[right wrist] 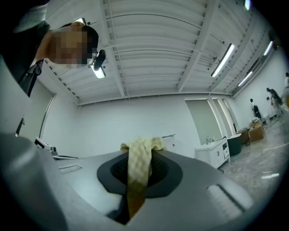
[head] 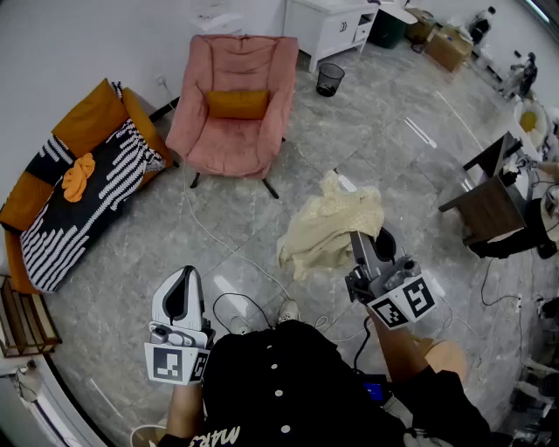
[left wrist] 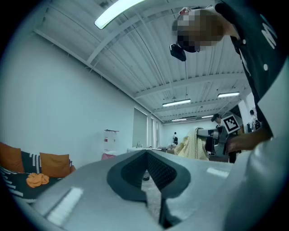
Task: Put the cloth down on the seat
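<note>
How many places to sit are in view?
2: the pink armchair straight ahead, and the orange sofa to the left, draped with a striped throw. More may be hidden at the cluttered right edge.

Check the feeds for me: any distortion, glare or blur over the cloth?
Head view: strong fisheye bending at the edges, light even, the pale yellow checked cloth sharp. Left gripper view: dark round vignette, a glaring ceiling light strip. Right gripper view: same vignette, cloth shaded low between the right tongs.
</note>
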Demonstrator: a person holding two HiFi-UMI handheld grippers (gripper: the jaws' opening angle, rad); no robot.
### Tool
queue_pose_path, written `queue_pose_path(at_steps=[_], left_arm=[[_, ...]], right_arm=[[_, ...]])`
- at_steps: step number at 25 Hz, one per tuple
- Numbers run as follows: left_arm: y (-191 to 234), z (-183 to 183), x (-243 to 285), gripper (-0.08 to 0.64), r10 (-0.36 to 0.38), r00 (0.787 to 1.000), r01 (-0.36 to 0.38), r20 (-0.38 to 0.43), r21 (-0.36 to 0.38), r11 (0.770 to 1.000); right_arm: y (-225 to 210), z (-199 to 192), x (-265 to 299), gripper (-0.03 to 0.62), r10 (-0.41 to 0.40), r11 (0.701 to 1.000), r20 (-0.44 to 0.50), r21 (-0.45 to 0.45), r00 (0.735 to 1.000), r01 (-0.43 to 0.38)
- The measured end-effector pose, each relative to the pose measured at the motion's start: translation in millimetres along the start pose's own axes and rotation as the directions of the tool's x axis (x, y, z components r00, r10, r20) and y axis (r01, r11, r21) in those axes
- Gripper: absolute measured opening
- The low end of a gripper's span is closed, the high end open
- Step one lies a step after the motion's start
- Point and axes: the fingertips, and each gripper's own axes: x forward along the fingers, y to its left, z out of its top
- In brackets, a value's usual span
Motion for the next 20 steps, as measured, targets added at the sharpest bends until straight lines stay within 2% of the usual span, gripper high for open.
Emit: queue_pose_path(at_steps=[7, 12, 20], left_arm=[[-0.3, 0.6, -1.3, 0.000, 0.007, 1.000, -0.007, 0.000, -0.001, 1.000], [-1.2, -3.2, 1.1, 0.000, 0.012, 1.000, -0.012, -0.002, -0.005, 1.000], [-18.0, -4.1, 14.3, 0.000, 0.089, 0.996, -0.089, -0.014, -0.024, 0.996]], right_arm=[[6.6, 4.9, 0.9, 0.048, 0.032, 0.999, 0.013, -0.031, 0.999, -0.031], [1.3, 5.1, -0.4, 0.048, 0.020, 1.000, 0.021, -0.012, 1.000, -0.020], [-24.3, 12.2, -7.5, 0.048, 0.056, 0.998, 0.024, -0.014, 0.998, -0.056]])
